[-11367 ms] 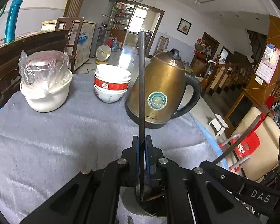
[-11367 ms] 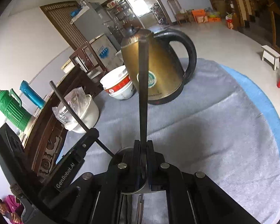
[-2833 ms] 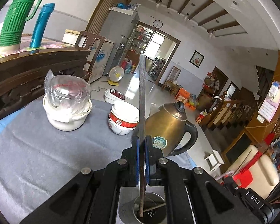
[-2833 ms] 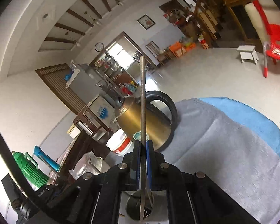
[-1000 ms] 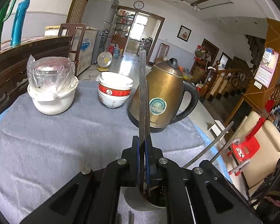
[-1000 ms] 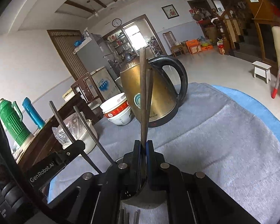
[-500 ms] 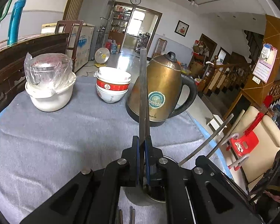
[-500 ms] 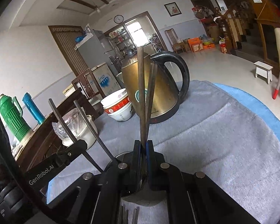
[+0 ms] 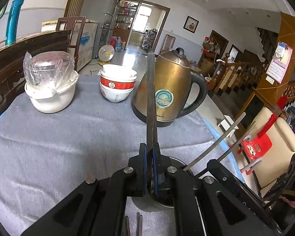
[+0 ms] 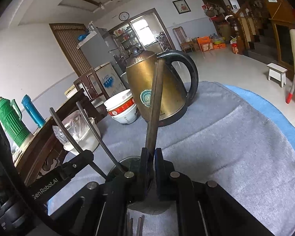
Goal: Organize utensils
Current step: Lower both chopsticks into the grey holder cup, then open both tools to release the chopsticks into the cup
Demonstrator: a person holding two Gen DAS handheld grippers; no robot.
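My left gripper (image 9: 149,153) is shut on a dark chopstick (image 9: 151,98) that stands upright, its lower end inside a round metal holder (image 9: 176,161) on the grey cloth. In the right wrist view my right gripper (image 10: 151,153) stands slightly parted around a pair of chopsticks (image 10: 155,106) that lean right and rest in the same holder (image 10: 127,161). Two more chopsticks (image 9: 216,143) lean out of the holder to the right in the left view and to the left (image 10: 88,129) in the right view.
A brass kettle (image 9: 167,86) stands behind the holder. Stacked red-and-white bowls (image 9: 117,84) and a white pot with a bagged glass lid (image 9: 49,86) sit further left. More chopsticks (image 9: 132,226) lie near the front edge. The table edge (image 10: 275,114) drops off at right.
Both grippers came back down to the holder from a raised position. In the last half second my right jaws parted and its chopsticks tilted right.
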